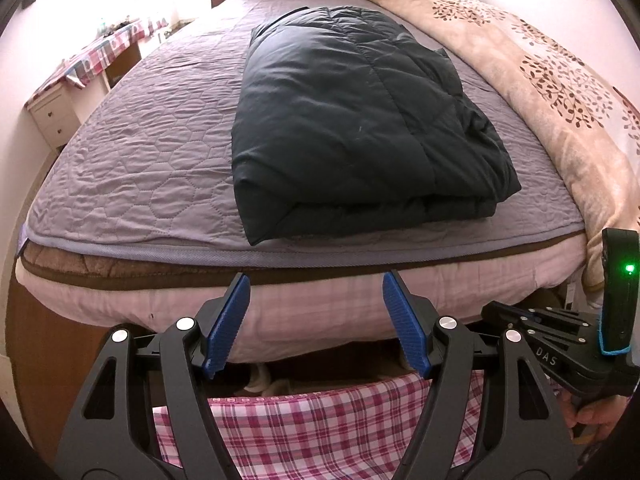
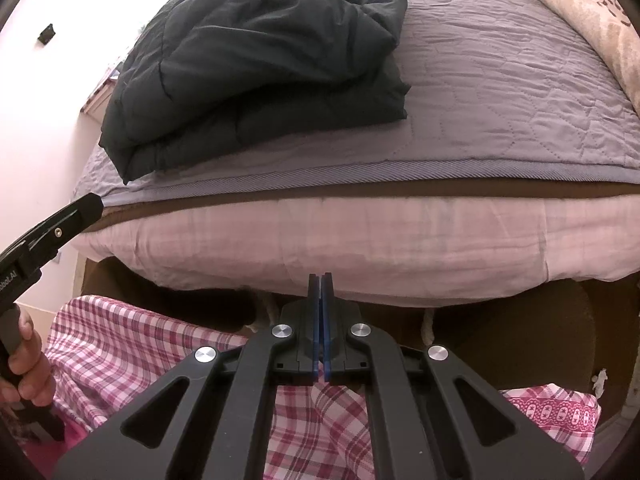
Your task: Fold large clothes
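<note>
Dark green quilted padded jacket, folded into a thick rectangle, lying on the grey-lilac quilted bed cover near the front edge, beside a beige leaf-print blanket. Left gripper with blue pads wide apart and empty, in front of the mattress edge. Right gripper pressed together, nothing between, above pink checked cloth.

A wide bed covered by a lilac quilted coverlet carried a folded dark teal padded coat, which lay near the foot edge. Beside it, along one side, a beige leaf-printed fleece blanket lay bunched.
</note>
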A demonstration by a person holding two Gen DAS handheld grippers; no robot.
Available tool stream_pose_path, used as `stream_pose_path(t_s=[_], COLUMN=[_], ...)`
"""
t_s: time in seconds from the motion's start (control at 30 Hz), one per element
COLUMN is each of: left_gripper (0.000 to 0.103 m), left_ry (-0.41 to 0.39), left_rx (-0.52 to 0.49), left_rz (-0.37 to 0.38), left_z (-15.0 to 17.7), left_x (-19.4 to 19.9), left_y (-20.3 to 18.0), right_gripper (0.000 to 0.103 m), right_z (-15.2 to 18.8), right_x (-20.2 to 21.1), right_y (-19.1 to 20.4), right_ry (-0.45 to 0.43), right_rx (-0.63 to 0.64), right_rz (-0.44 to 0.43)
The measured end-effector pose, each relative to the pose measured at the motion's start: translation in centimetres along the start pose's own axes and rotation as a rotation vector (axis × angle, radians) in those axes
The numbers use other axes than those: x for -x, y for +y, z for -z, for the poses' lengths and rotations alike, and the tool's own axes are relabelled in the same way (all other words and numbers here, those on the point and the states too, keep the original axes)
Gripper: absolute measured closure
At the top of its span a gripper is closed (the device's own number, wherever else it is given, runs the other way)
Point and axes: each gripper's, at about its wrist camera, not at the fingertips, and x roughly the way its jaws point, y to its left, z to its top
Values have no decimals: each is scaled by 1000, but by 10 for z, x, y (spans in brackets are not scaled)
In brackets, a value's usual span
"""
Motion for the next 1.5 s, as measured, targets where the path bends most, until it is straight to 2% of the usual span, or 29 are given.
stream_pose_path(t_s=[1.2,1.3,1.5], left_gripper=[35,35,35], left_ry=[16,14,9], left_rx=[35,35,31], left_rz=[6,7,1], left_z=[3,4,3], left_x=[-2,-2,0], left_y=[11,12,12], right_gripper=[100,100,100], right_z=[0,0,2], right_x=[-4,1,26], right_y=[9,13,34], right_ry=[6,-20,-168], right_rx=[31,45,139], right_rz=[24,41,137])
